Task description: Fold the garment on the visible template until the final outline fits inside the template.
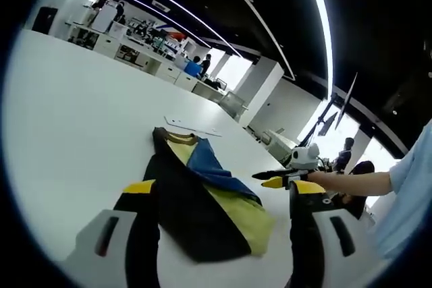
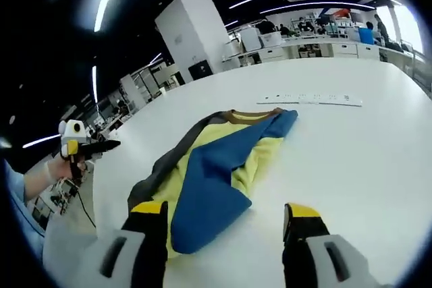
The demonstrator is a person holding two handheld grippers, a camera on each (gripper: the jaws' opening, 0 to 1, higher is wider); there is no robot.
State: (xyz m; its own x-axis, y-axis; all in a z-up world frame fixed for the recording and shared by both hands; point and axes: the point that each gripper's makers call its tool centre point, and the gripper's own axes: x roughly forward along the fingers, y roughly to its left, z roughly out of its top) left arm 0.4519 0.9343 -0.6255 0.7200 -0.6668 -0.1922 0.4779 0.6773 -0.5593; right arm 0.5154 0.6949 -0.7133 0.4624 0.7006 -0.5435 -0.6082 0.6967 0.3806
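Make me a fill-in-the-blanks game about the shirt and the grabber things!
The garment lies on a ____ table. The folded-over sleeve part on top is ____. The right gripper has its jaws ____ and holds nothing. The tips of both grippers are ____.

Missing words: white; blue; open; yellow

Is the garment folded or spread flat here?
Partly folded: the garment lies in a narrow strip on the table, its blue panel lapped over the yellow.
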